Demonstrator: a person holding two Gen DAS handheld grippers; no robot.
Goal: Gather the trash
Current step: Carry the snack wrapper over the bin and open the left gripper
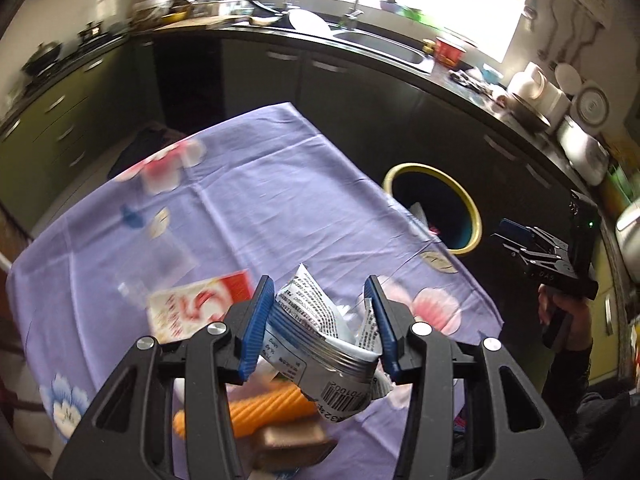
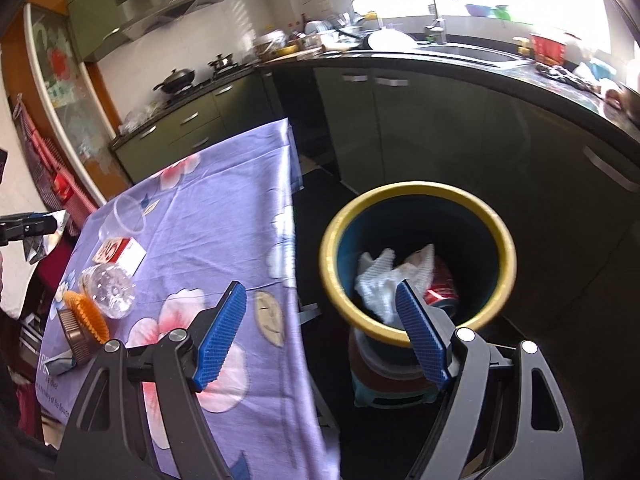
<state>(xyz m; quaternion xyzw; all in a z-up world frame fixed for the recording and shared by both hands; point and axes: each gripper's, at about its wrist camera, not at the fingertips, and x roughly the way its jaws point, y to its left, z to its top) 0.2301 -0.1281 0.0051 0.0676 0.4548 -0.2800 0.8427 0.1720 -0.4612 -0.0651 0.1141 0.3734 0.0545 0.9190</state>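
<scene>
My left gripper [image 1: 320, 284] is shut on a crumpled silver foil wrapper [image 1: 320, 340] with black print and a barcode, held above the purple flowered tablecloth [image 1: 260, 184]. It also shows at the far left edge of the right wrist view, left gripper [image 2: 24, 226] with the wrapper [image 2: 40, 244]. My right gripper [image 2: 320, 286] stands open with nothing in it, just in front of the yellow-rimmed bin [image 2: 332, 240]. That bin [image 1: 400, 170] sits beside the table's right edge and holds white paper [image 2: 376, 280] and a red can [image 2: 440, 288].
On the table lie a red-and-white box [image 2: 120, 254], a clear plastic bottle [image 2: 108, 288], a clear cup [image 2: 126, 216], an orange pleated liner [image 2: 86, 312], a brown ridged piece [image 2: 74, 336] and another foil scrap [image 2: 60, 364]. Dark kitchen cabinets [image 2: 440, 128] stand behind the bin.
</scene>
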